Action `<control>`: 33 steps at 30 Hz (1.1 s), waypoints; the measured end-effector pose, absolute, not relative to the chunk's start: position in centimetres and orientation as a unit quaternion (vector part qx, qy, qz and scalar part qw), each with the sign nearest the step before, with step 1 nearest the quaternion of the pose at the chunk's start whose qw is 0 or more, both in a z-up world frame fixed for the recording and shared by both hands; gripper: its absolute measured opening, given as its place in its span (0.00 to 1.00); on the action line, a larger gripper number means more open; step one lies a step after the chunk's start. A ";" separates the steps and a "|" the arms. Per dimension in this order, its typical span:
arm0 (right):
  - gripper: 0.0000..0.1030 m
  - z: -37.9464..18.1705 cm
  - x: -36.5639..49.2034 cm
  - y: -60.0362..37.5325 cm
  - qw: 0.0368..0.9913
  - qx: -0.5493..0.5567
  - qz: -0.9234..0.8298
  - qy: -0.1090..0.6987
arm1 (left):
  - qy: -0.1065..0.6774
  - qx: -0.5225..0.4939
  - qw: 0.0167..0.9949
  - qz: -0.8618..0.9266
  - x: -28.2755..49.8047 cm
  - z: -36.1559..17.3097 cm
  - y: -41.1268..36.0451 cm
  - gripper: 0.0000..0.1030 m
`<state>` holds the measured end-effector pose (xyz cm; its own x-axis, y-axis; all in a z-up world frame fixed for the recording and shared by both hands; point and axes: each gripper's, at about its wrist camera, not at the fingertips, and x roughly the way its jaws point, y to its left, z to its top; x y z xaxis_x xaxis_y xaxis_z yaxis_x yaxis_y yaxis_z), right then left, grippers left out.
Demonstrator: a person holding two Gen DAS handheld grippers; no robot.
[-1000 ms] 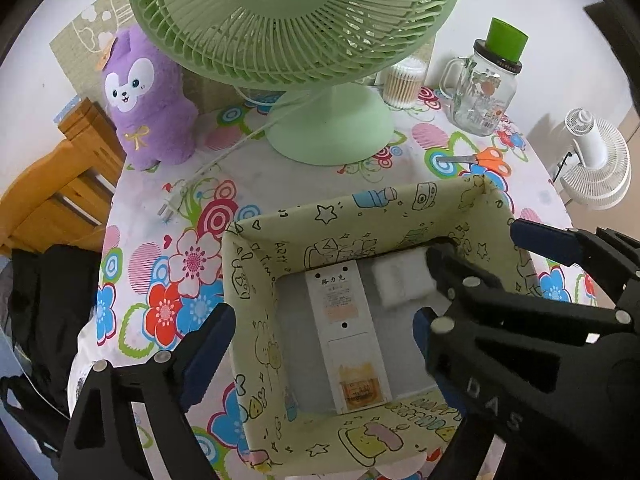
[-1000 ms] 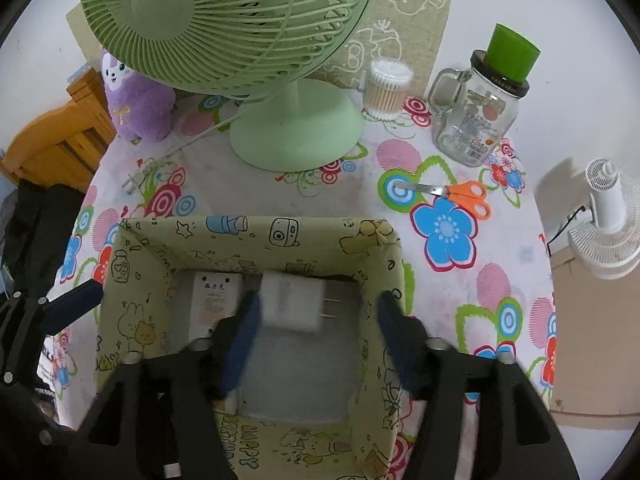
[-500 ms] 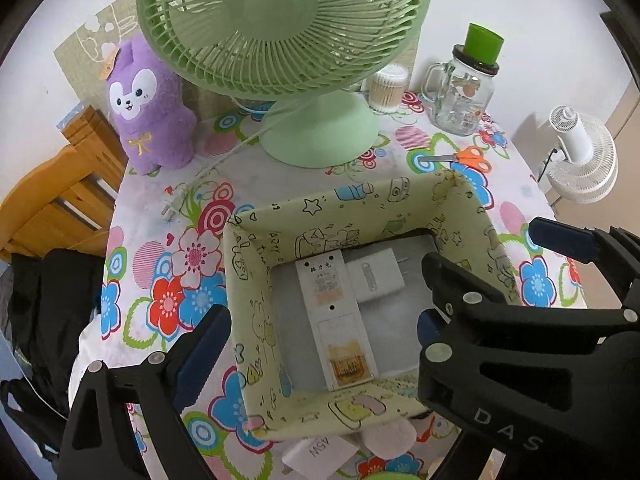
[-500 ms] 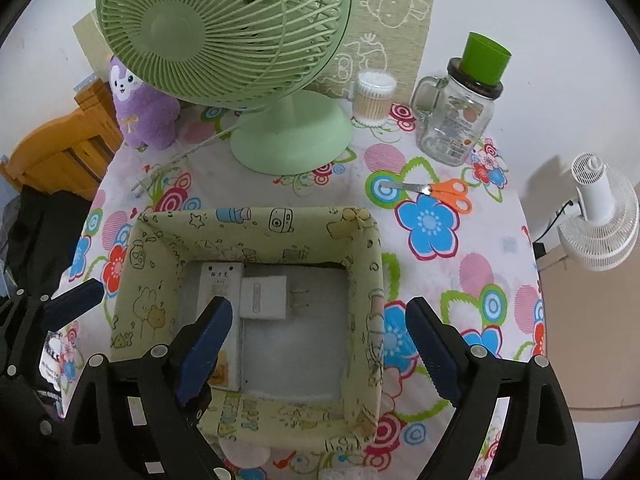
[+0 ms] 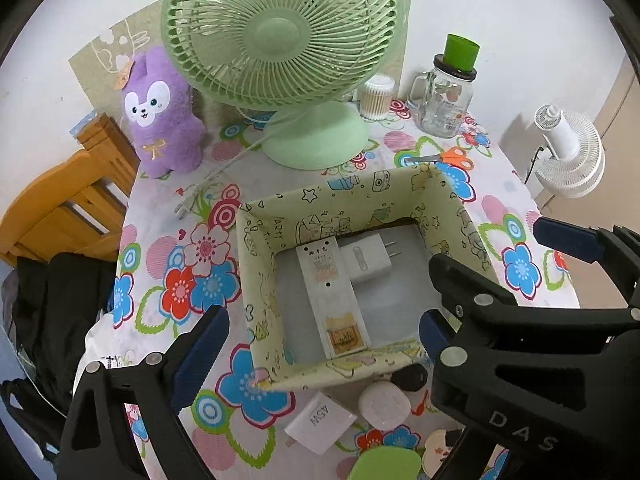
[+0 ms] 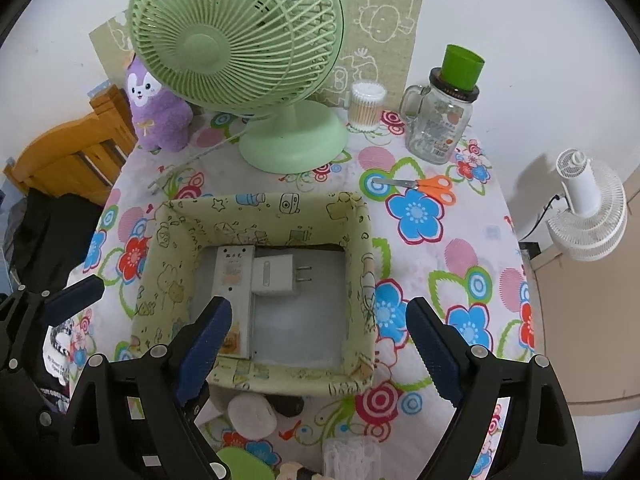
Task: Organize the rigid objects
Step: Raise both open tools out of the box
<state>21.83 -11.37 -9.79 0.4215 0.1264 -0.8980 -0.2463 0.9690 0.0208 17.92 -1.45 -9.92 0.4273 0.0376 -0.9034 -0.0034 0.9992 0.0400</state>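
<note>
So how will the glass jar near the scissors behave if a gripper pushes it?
The jar looks empty, hard and smooth, so it would probably slide on the tablecloth. Being tall with a green cup on its lid, a high push might tip it.

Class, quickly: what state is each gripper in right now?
Left gripper: open, holding nothing.
Right gripper: jaws just opened, nothing between them; white plug-in charger lies in the pale green fabric box.

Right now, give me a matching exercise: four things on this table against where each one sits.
Things:
1. white charger
2. scissors
3. purple plush toy
4. green cup

Places:
A. on top of the glass jar
B. inside the fabric box
C. left of the green fan
D. flat on the tablecloth, behind the box

Pairs: 1-B, 2-D, 3-C, 4-A
</note>
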 end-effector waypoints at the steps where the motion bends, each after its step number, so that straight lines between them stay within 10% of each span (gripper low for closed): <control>1: 0.88 -9.7 21.6 -11.4 0.841 -0.056 0.110 0.527 | 0.534 0.017 0.845 0.012 17.7 -9.8 -1.5 0.94; 33: 0.88 -5.8 13.8 -12.9 0.864 -0.033 0.102 0.491 | 0.499 0.020 0.866 0.004 11.0 -6.2 -2.0 0.94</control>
